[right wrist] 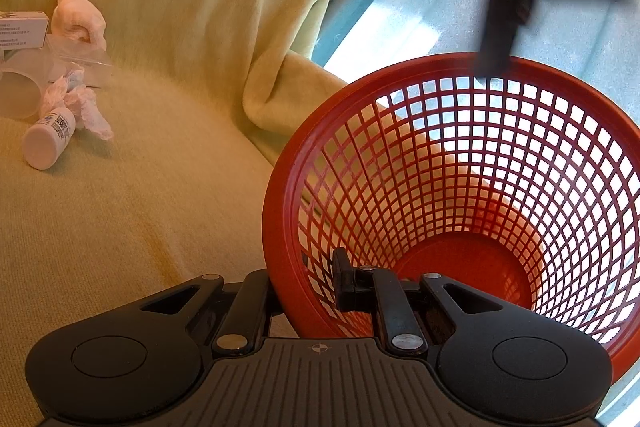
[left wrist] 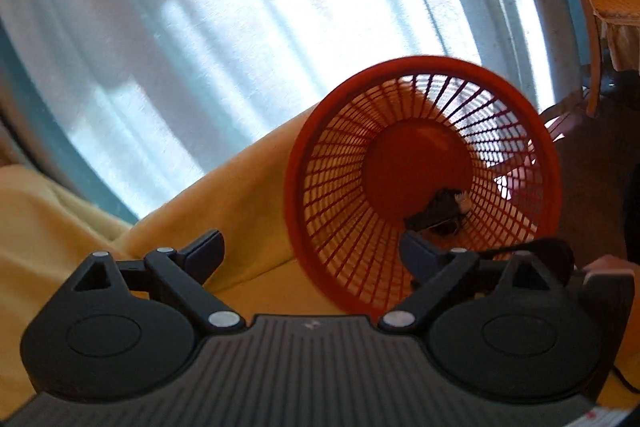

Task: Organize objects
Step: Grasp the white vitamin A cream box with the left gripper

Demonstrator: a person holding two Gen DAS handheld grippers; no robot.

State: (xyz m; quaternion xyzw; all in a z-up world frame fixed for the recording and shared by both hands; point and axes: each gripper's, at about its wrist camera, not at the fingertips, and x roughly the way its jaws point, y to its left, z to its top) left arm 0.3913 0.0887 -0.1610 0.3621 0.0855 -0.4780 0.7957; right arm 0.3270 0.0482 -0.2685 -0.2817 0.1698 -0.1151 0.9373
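Basket barely filled, clutter left.
My right gripper (right wrist: 320,287) pinches the red mesh plastic basket (right wrist: 460,195) by its rim; my left gripper (left wrist: 312,251) gapes empty; the white pill bottle (right wrist: 48,139) waits at ten o'clock.

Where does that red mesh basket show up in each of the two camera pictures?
Left wrist view: the red mesh basket sits right of centre, mouth toward the camera, a small dark object inside.
Right wrist view: it fills the lower right, its rim pinched by the right tongs.
Shared landmark: the yellow blanket beneath it.
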